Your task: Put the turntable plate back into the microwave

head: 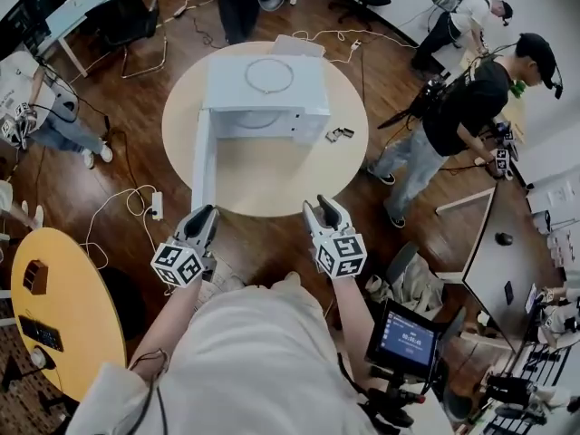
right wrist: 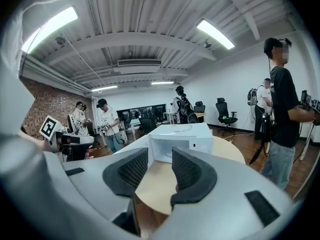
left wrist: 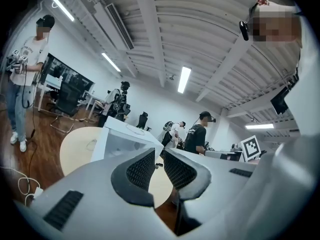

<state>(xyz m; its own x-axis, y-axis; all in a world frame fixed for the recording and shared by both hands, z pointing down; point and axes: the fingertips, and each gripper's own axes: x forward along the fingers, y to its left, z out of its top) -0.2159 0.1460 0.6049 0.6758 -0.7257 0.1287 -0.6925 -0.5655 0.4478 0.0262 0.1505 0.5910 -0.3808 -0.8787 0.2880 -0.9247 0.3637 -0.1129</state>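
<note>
Empty left hand-held gripper (head: 204, 210) near-closed, empty right hand-held gripper (head: 322, 205) wider; door (head: 204, 161) hangs open, plate (head: 269, 76) apparently atop the microwave (head: 263, 107).

I see a round pale wooden table (head: 272, 188) at centre frame on dark plank flooring (head: 136, 116), a white power strip (head: 157, 205) just left of it, a round yellow table (head: 77, 306) lower left, and a person in a black T-shirt (head: 467, 107) upper right.
</note>
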